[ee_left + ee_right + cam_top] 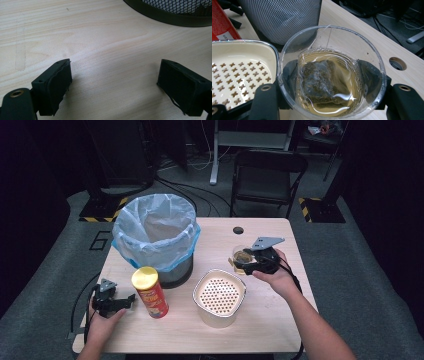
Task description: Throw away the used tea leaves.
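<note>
Pale wooden tabletop (280, 315) is carrying everything; the right tool (252, 262) is pinching a clear cup (332, 72) of tea at three o'clock of the strainer pot (219, 296). Left tool (113, 85) is resting spread. Pouring should be going slowly, keeping the teabag (319, 83) back.

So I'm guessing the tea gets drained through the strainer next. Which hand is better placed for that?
Probably the right. The right gripper already clamps the cup of tea, right beside the strainer. The left gripper sits open and empty beyond the chip can, farther from the strainer.
</note>
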`<control>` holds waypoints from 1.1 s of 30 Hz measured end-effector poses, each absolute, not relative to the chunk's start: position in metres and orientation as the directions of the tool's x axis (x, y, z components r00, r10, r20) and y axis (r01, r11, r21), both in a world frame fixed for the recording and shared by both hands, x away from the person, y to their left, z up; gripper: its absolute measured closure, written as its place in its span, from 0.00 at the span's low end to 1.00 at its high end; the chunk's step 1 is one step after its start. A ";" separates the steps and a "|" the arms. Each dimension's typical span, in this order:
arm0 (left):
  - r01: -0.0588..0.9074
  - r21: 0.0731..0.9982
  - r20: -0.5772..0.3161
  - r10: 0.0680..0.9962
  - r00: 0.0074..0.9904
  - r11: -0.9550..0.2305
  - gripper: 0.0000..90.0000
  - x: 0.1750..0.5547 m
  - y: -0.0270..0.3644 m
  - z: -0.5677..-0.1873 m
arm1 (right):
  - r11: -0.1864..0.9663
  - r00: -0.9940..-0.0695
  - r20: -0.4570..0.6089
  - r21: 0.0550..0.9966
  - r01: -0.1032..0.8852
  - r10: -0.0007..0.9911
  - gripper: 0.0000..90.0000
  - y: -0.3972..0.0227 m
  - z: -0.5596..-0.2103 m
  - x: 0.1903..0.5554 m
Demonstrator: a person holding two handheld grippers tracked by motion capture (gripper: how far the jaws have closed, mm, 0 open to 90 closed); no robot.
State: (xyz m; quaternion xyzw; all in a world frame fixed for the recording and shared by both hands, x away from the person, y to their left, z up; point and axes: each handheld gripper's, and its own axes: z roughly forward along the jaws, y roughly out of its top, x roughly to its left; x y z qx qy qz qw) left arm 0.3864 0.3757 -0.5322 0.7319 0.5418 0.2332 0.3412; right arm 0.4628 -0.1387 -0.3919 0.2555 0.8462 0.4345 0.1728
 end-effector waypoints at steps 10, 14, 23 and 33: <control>0.634 0.753 -0.029 0.952 0.304 -0.179 0.13 0.386 0.376 -0.532 | 0.515 -0.816 -0.090 0.814 0.270 0.570 0.42 -0.126 -0.394 0.468; 0.634 0.752 -0.028 0.952 0.304 -0.180 0.13 0.386 0.376 -0.532 | 0.525 -0.812 -0.119 0.814 0.251 0.572 0.41 -0.124 -0.393 0.470; 0.634 0.752 -0.028 0.952 0.304 -0.181 0.13 0.386 0.376 -0.532 | 0.505 -0.841 -0.122 0.841 0.194 0.528 0.42 -0.126 -0.389 0.477; 0.634 0.752 -0.029 0.952 0.304 -0.180 0.13 0.386 0.376 -0.532 | 0.489 -0.845 -0.135 0.857 0.163 0.518 0.42 -0.124 -0.387 0.478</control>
